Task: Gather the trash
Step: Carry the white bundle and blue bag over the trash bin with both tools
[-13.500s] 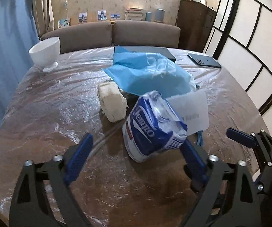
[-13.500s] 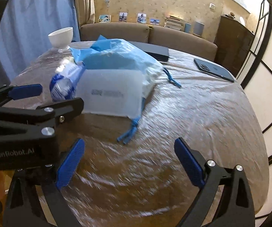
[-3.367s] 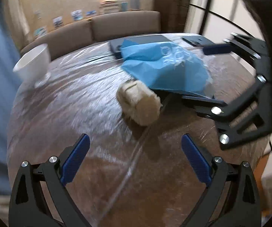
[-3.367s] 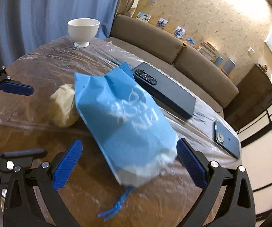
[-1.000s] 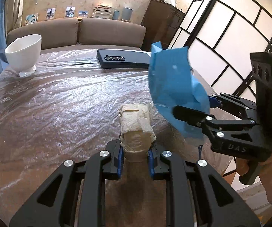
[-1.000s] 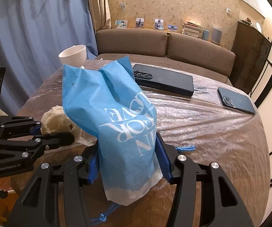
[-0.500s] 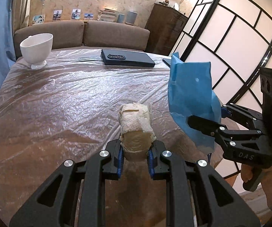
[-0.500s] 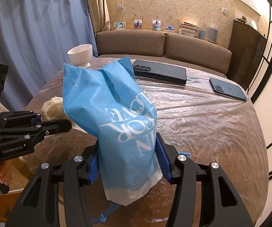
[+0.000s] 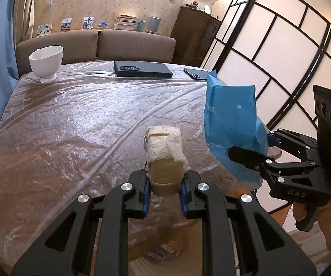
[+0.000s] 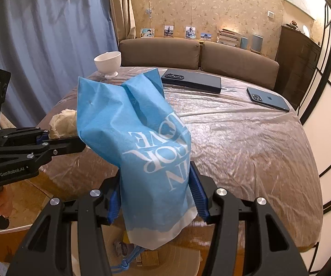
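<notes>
My left gripper [image 9: 164, 185] is shut on a crumpled cream paper wad [image 9: 164, 147] and holds it above the table's near edge. The wad also shows in the right wrist view [image 10: 64, 122], held by the left gripper [image 10: 48, 141]. My right gripper [image 10: 156, 197] is shut on a blue bag with white lettering [image 10: 140, 142] and holds it upright in the air. In the left wrist view the bag [image 9: 232, 124] hangs to the right of the wad, held by the right gripper [image 9: 264, 151].
The round table [image 9: 73, 119] has a clear plastic cover. A white bowl [image 9: 46, 63], a flat black box [image 9: 142, 69] and a dark phone [image 10: 268, 99] lie at its far side. A sofa stands behind, a screen at the right. A round bin opening [image 10: 181, 256] shows below.
Both grippers have drawn back from the table and risen, each still holding its item. The bag has moved further right of the wad.
</notes>
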A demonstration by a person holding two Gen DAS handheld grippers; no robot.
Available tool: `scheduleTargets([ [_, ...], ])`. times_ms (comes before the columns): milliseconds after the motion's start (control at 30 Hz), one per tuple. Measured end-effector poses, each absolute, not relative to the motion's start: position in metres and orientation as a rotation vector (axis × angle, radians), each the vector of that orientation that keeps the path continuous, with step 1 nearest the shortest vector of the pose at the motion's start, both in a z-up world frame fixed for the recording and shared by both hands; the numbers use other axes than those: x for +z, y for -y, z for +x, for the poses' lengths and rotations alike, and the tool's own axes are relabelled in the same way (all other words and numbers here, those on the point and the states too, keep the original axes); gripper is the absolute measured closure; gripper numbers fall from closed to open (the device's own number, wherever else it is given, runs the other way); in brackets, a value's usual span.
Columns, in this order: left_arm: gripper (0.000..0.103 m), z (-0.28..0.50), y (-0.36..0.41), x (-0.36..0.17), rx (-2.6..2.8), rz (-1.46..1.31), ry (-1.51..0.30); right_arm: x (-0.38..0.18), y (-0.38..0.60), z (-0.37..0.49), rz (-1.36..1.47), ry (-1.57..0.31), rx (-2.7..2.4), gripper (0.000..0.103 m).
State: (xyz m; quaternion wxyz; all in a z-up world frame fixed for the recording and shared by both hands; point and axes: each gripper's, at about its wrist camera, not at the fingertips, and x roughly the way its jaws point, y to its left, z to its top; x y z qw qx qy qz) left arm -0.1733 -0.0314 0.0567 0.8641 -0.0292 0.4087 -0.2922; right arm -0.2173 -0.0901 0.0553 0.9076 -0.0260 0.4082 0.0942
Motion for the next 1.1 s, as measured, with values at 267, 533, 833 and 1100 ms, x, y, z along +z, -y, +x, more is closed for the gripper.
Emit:
scheduleTargets([
  [267, 0.081, -0.201, 0.032, 0.057, -0.634, -0.055, -0.858, 0.053, 0.093, -0.245, -0.062, -0.859, 0.202, 0.052],
  [533, 0.081, -0.225, 0.033, 0.058, -0.656, -0.059, -0.869, 0.050, 0.099, -0.266, -0.046, -0.880, 0.218, 0.052],
  [833, 0.081, -0.249, 0.037, 0.052, -0.658, -0.045, -0.908, 0.039, 0.104, -0.290, -0.028, -0.925, 0.256, 0.052],
  [1100, 0.081, -0.269, 0.047, 0.036, -0.652, 0.004, -0.949, 0.025, 0.106, -0.310, -0.055, -0.975, 0.293, 0.052],
])
